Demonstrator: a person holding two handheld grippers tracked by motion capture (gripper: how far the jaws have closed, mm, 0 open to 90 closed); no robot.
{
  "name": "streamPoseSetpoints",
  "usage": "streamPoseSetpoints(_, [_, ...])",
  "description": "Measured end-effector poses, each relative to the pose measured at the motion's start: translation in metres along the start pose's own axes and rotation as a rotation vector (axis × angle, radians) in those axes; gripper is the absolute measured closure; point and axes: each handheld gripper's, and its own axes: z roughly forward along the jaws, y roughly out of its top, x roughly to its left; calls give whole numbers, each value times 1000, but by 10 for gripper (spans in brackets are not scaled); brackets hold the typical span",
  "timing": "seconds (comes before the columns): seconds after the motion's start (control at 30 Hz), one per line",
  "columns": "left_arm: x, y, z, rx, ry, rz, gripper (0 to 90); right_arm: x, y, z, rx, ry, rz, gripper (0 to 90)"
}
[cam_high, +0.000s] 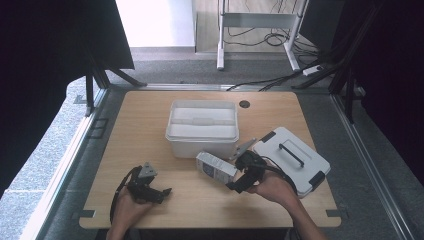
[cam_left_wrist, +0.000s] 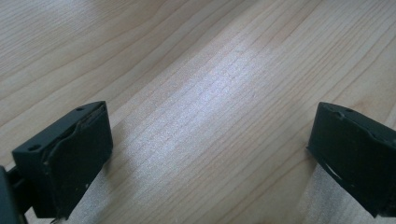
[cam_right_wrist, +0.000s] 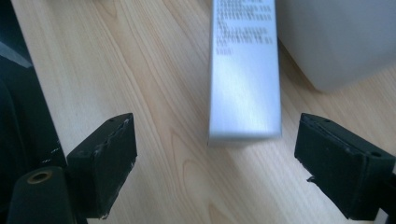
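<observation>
The small box (cam_right_wrist: 245, 74) lies flat on the tabletop (cam_high: 150, 145) just in front of the open bin (cam_high: 202, 127). The right gripper (cam_high: 239, 181) fingers gape around its near end, untouching, lined up for a grasp. The left gripper (cam_high: 159, 192) rests released beside.

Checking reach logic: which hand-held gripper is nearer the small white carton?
Right. The right hand-held gripper faces the carton, open jaws short of its end. The left hand-held gripper sits well off to its left, over bare table.
</observation>
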Motion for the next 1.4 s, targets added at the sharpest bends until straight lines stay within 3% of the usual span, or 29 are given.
streamPoseSetpoints(0.13, [0,0,0,-1,1,1,0,-2,19,11,58,-19,-15,155])
streamPoseSetpoints(0.3, [0,0,0,0,1,1,0,-6,47,41,162,-11,-59,313])
streamPoseSetpoints(0.4, [0,0,0,-1,1,0,0,-5,53,52,197,-22,-68,342])
streamPoseSetpoints(0.47, [0,0,0,-1,1,0,0,-5,57,63,242,-45,-83,389])
streamPoseSetpoints(0.57, [0,0,0,-1,1,0,0,-5,58,70,268,-68,-94,471])
streamPoseSetpoints(0.67, [0,0,0,-1,1,0,0,-5,58,69,261,-67,-85,553])
streamPoseSetpoints(0.8, [0,0,0,0,1,0,0,-2,57,66,257,-71,-101,559])
streamPoseSetpoints(0.83, [0,0,0,0,0,0,0,2,57,61,247,-50,-99,559])
streamPoseSetpoints(1.03, [0,0,0,0,0,-1,0,19,54,47,236,-25,-128,558])
streamPoseSetpoints(1.13, [0,0,0,0,-1,-1,0,35,44,40,244,-12,-163,558])
streamPoseSetpoints(1.4, [0,0,0,1,-1,1,0,56,15,32,241,2,-168,556])
